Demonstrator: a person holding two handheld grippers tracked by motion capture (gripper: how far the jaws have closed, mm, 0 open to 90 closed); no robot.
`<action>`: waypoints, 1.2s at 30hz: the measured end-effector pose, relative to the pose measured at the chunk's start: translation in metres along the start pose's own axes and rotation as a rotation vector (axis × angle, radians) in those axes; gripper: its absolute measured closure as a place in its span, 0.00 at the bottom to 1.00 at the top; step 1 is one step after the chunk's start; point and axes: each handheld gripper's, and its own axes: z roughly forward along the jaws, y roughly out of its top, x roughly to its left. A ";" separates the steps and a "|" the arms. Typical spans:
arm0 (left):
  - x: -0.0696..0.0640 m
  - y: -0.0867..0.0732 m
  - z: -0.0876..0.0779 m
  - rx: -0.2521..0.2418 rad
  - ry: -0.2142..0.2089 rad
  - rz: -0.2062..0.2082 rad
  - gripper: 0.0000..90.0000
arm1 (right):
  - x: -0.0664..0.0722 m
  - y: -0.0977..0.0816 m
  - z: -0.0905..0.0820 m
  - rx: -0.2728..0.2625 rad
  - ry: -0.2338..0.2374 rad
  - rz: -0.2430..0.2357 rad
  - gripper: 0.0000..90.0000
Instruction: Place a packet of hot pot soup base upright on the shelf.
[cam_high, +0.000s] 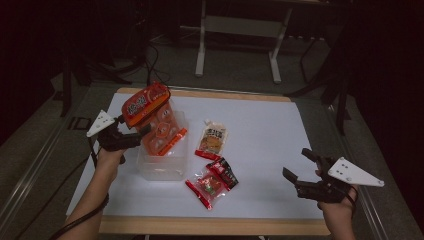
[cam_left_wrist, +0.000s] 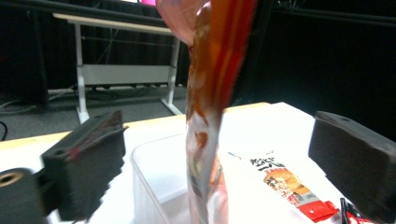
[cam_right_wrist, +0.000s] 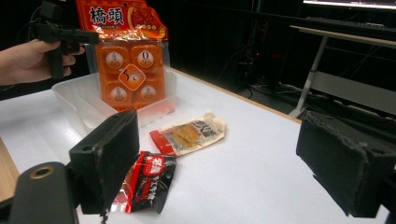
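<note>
The room is sitting pretty dark all around, with a white-legged desk frame (cam_high: 239, 45) standing on the grey floor beyond the far end, and the white table (cam_high: 270, 135) with its wooden edging is taking up most of the high view. Next biggest, a clear plastic bin (cam_high: 162, 167) is resting on the table, and the big orange snack bag (cam_high: 152, 120) is standing upright in it with its bottom end down inside, its printed header sticking up above the rim. The left gripper (cam_high: 131, 134) is hanging right at that bag with its jaws standing wide apart; in the left gripper view the bag (cam_left_wrist: 210, 102) is sitting edge-on between the two pads with a clear gap on both sides, so nothing is getting squeezed. The right gripper (cam_high: 300, 167) is hovering well off to the other side, jaws also spread wide and holding nothing. Ahead of its jaws a pale sauce pouch (cam_right_wrist: 194, 133) is lying flat, and just by its left jaw a small black-and-red packet (cam_right_wrist: 149, 182) is lying on the table, with a red packet (cam_high: 205, 187) beside it.
</note>
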 end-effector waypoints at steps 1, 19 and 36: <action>-0.002 0.000 -0.005 0.001 0.003 0.008 0.03 | 0.000 0.000 0.000 0.005 -0.007 0.000 0.15; -0.019 -0.008 -0.042 0.050 -0.046 0.034 0.03 | 0.003 -0.001 0.015 0.039 0.109 -0.020 0.18; -0.047 -0.028 -0.081 0.028 -0.093 0.075 0.04 | 0.014 -0.005 0.030 0.076 0.162 0.009 0.13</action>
